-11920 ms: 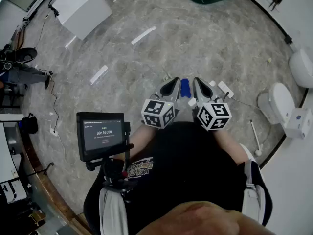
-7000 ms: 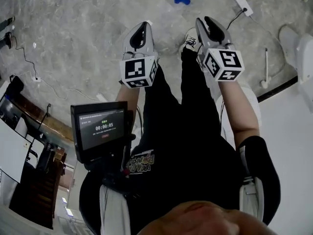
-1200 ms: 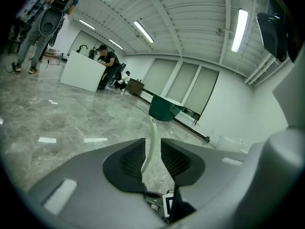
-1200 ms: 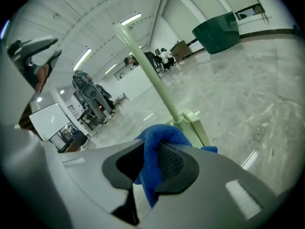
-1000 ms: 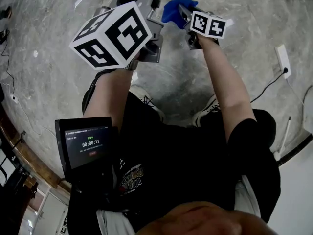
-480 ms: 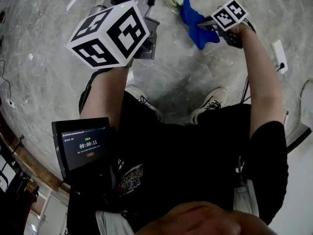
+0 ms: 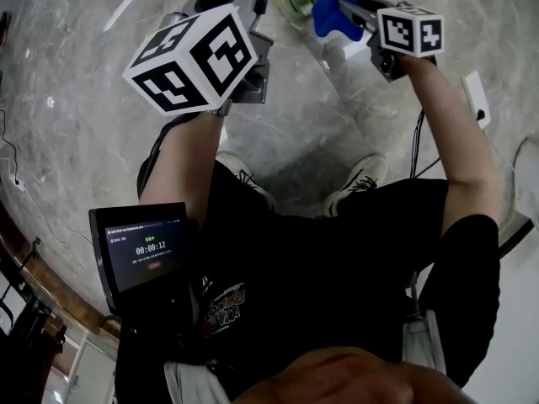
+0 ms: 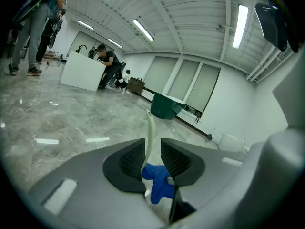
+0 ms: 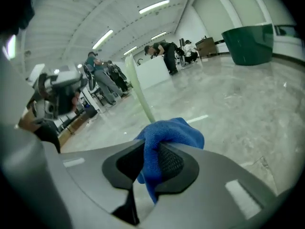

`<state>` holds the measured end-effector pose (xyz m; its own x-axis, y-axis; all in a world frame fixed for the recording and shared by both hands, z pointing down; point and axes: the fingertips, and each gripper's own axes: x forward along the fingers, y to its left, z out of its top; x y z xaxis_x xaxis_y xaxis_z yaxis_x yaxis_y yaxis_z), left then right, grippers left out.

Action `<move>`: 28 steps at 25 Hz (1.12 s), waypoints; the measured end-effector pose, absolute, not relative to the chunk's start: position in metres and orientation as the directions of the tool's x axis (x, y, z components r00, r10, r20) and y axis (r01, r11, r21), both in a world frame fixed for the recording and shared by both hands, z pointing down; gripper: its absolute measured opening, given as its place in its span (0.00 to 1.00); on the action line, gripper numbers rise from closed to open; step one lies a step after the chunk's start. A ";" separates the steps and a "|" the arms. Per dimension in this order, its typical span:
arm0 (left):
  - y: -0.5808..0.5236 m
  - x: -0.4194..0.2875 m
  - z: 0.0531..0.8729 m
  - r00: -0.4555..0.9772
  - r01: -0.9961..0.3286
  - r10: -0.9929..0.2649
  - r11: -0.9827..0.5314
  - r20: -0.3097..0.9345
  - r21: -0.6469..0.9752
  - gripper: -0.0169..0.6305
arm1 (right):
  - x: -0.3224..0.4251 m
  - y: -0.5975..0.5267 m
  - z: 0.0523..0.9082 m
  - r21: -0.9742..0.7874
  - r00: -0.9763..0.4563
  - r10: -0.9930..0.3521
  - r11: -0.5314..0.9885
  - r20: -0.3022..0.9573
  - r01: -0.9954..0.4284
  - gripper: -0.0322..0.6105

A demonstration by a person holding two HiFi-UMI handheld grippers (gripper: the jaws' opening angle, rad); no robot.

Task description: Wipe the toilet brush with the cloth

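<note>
The left gripper (image 8: 152, 149) is closed on the thin, pale green handle of the brush (image 8: 149, 132). The handle stands up between the 2 pads and leans on the left pad. In the head view the brush's pale head shows at the top edge, just past this gripper.

The right gripper (image 9: 153, 149) is squeezed shut on the blue cloth (image 9: 169, 132). The cloth bunches up over the jaw tips and hangs down between them. It sits right beside the brush. In the right gripper view the handle goes down behind the cloth, so the cloth hides its lower part. I cannot tell for sure if they touch.

In the head view the big cube (image 7: 198, 57) on the left gripper blocks the left hand and most of the handle.

The grey stone floor (image 7: 76, 124) is all around. The person's 2 shoes (image 7: 364, 175) stand on it. A white power strip (image 7: 474, 87) lies at the right with a black cord. A small screen (image 7: 152, 247) hangs at the person's left side.

Far off there is a dark green tub (image 9: 250, 44) and a white desk (image 8: 86, 74) with people (image 8: 108, 61) bent over it. A white toilet (image 8: 232, 142) is by the wall. 2 white strips (image 8: 47, 140) lie flat on the floor.
</note>
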<state>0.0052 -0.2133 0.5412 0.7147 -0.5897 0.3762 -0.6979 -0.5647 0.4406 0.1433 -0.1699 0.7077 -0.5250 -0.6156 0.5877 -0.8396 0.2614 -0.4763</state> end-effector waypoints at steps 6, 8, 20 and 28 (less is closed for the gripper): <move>-0.210 0.008 0.538 0.725 -0.687 -0.584 -0.574 0.366 0.446 0.18 | 0.111 -0.161 0.743 -0.357 -0.444 -0.574 0.265 0.688 -0.896 0.15; -0.209 0.006 0.537 0.726 -0.685 -0.584 -0.567 0.362 0.458 0.18 | 0.111 -0.162 0.731 -0.335 -0.434 -0.597 0.276 0.675 -0.901 0.15; -0.199 0.020 0.529 0.734 -0.679 -0.585 -0.647 0.345 0.347 0.18 | 0.118 -0.197 0.568 -0.223 -0.427 -0.832 0.369 0.355 -0.902 0.15; -0.193 0.015 0.532 0.740 -0.672 -0.575 -0.654 0.348 0.348 0.18 | 0.116 -0.200 0.470 -0.102 -0.411 -0.908 0.402 0.083 -0.910 0.15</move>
